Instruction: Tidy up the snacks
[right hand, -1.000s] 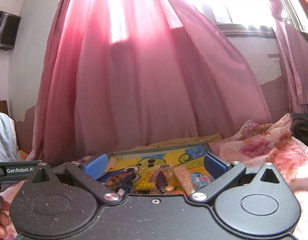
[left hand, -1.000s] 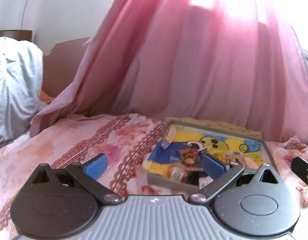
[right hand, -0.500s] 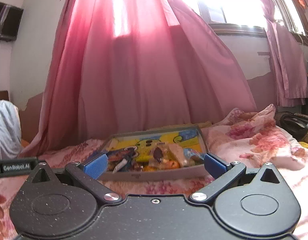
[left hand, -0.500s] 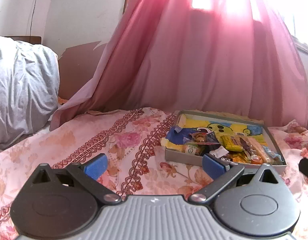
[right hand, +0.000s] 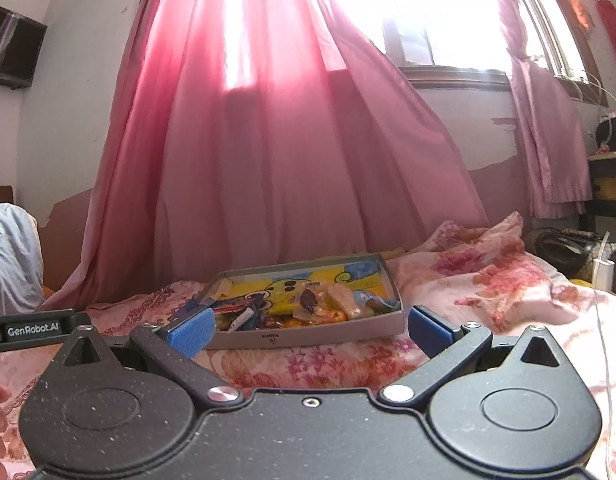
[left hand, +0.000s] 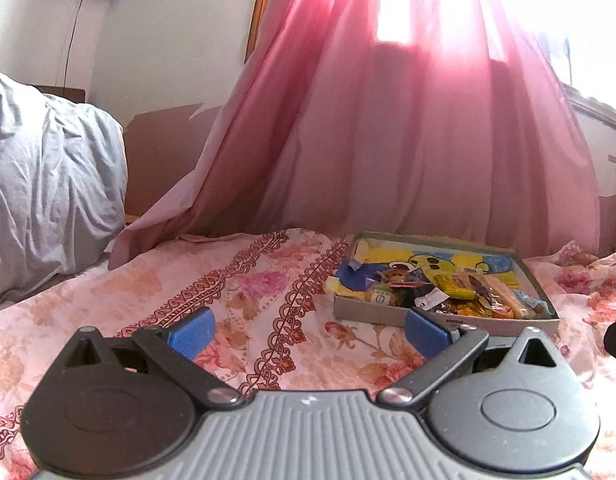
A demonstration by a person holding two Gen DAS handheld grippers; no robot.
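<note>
Item: shallow grey box (right hand: pixel 308 334) of mixed wrapped snacks (right hand: pixel 311 306), resting on the floral bed (left hand: pixel 244 292) near its curtain-side edge. Left tongs (left hand: pixel 308 330) and right tongs (right hand: pixel 309 330): spread wide, empty, held short of the box, likely awaiting a pick.

The left tongs (left hand: pixel 308 330) have a ribbed grey body, two black round discs with triangular cut-outs, silver pivot screws and blue ridged pads (left hand: pixel 190 330). The right tongs (right hand: pixel 309 330) match but have a speckled black body. A black bar (right hand: pixel 32 328) reads "GenRobot.AI".
</note>
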